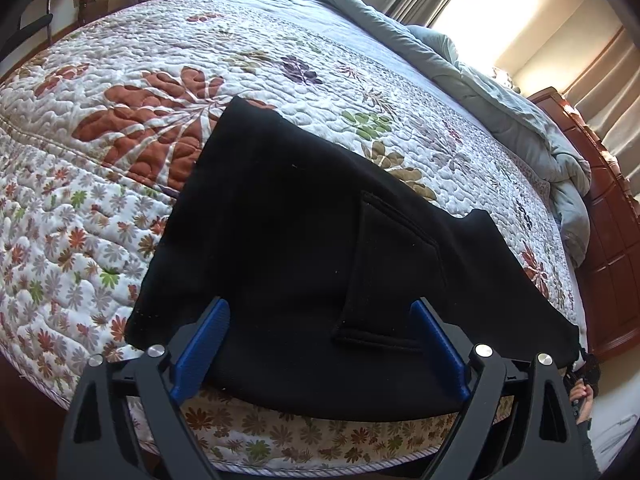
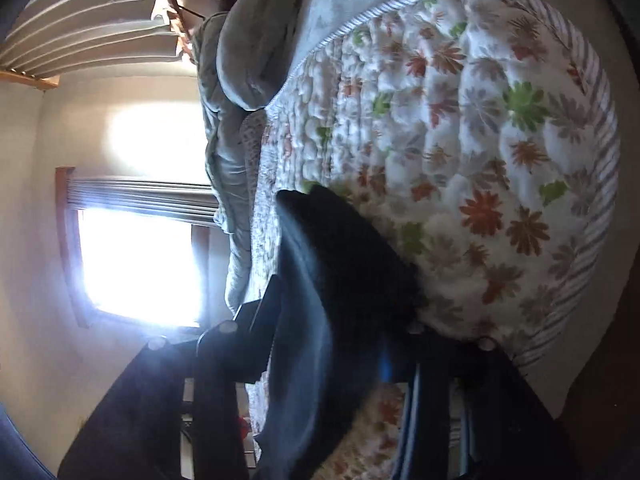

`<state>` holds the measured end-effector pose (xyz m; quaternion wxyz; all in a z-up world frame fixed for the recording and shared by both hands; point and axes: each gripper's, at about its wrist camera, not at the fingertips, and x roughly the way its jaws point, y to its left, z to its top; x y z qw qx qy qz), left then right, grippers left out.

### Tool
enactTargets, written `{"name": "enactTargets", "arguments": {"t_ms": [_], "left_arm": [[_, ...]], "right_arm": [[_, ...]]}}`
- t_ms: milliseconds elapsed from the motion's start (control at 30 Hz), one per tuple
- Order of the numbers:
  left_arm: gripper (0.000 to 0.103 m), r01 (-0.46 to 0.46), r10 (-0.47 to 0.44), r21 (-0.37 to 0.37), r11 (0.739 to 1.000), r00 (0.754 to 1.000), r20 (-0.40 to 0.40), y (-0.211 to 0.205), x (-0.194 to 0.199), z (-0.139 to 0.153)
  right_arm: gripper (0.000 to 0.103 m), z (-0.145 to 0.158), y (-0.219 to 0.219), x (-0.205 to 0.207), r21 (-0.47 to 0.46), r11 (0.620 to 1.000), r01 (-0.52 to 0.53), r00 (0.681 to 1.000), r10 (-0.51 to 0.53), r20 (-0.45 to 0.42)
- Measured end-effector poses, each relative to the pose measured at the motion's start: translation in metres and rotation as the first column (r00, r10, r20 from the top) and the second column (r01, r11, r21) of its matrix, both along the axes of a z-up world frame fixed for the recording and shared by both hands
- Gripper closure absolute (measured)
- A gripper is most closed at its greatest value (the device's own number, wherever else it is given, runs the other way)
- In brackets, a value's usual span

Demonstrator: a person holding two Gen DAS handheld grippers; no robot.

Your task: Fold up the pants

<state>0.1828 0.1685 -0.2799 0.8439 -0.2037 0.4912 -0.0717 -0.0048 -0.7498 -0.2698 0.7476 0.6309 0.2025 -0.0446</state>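
Note:
Black pants (image 1: pixel 280 220) lie folded on the floral quilt (image 1: pixel 120 100), a back pocket facing up and the near edge hanging slightly over the bed's side. My left gripper (image 1: pixel 320 304) hovers over that near edge, its blue-padded fingers (image 1: pixel 200 352) spread wide apart and clear of the cloth. In the right wrist view, which is rolled sideways and blurred, a thick fold of the pants (image 2: pixel 340 248) fills the whole gap of my right gripper (image 2: pixel 328 312) and touches both fingers. A hand (image 1: pixel 582 396) shows at the right corner of the pants.
A rumpled grey duvet (image 1: pixel 500 92) lies along the far right side of the bed, beside a dark wooden headboard (image 1: pixel 608 240). A bright window (image 2: pixel 136 260) with curtains is behind. The striped edge of the quilt (image 2: pixel 592 200) marks the bed's side.

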Motion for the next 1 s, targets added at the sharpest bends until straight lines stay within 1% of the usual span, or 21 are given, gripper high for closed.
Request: {"name": "enactTargets", "arguments": {"t_ms": [67,100,133,167,200,233,267,300,333,533,667,867,933,1000], "left_arm": [[0.011,-0.001,0.001,0.0,1.0,1.0,-0.001,0.001,0.001,-0.001],[0.011,-0.002,0.002,-0.001,1.0,1.0,-0.003,0.0,0.001,-0.001],[0.01,-0.002,0.002,-0.002,1.0,1.0,-0.003,0.0,0.001,-0.001],[0.01,-0.002,0.002,-0.002,1.0,1.0,-0.004,0.0,0.002,-0.001],[0.01,-0.001,0.001,0.001,1.0,1.0,-0.004,0.0,0.002,-0.001],[0.01,-0.001,0.001,0.002,1.0,1.0,-0.004,-0.001,0.002,-0.001],[0.01,0.0,0.0,0.003,1.0,1.0,-0.004,0.0,0.002,-0.001],[0.01,0.0,0.0,0.003,1.0,1.0,-0.004,0.0,0.002,-0.001],[0.01,0.0,0.0,0.003,1.0,1.0,-0.004,0.0,0.002,-0.001],[0.01,0.005,-0.005,0.011,1.0,1.0,-0.005,-0.002,0.002,-0.001],[0.01,0.006,-0.006,0.013,1.0,1.0,-0.004,-0.002,0.001,-0.001],[0.01,0.003,-0.003,-0.007,1.0,1.0,0.004,0.001,-0.001,-0.001],[0.01,0.003,-0.003,-0.005,1.0,1.0,0.005,0.001,-0.001,-0.001],[0.01,0.006,-0.006,0.003,1.0,1.0,0.004,0.0,-0.002,-0.001]], "right_arm": [[0.057,0.005,0.003,0.003,-0.016,1.0,-0.021,1.0,0.021,0.022],[0.059,0.005,0.004,0.005,-0.028,0.999,-0.032,0.999,0.033,0.01],[0.062,0.004,0.004,0.007,-0.04,0.998,-0.042,0.999,0.042,-0.015],[0.07,0.005,0.003,0.011,-0.041,0.998,-0.042,0.999,0.041,-0.03],[0.074,0.004,0.002,0.011,-0.033,0.999,-0.042,0.998,0.041,-0.037],[0.075,0.003,0.001,0.01,-0.024,0.999,-0.042,0.998,0.042,-0.037],[0.082,0.004,0.001,0.01,-0.028,0.999,-0.046,0.998,0.045,-0.051],[0.085,0.005,0.001,0.009,-0.037,0.998,-0.047,0.997,0.045,-0.06],[0.091,0.008,0.003,0.008,-0.046,0.998,-0.048,0.997,0.045,-0.064],[0.093,0.039,0.014,0.012,-0.108,0.993,-0.037,0.997,0.03,-0.065],[0.094,0.066,0.024,0.015,-0.157,0.987,-0.043,0.997,0.034,-0.064],[0.094,0.11,0.042,0.025,-0.248,0.966,-0.068,0.996,0.054,-0.065],[0.094,0.126,0.052,0.027,-0.288,0.954,-0.082,0.995,0.064,-0.072],[0.094,0.136,0.058,0.028,-0.307,0.947,-0.092,0.995,0.074,-0.069]]}}
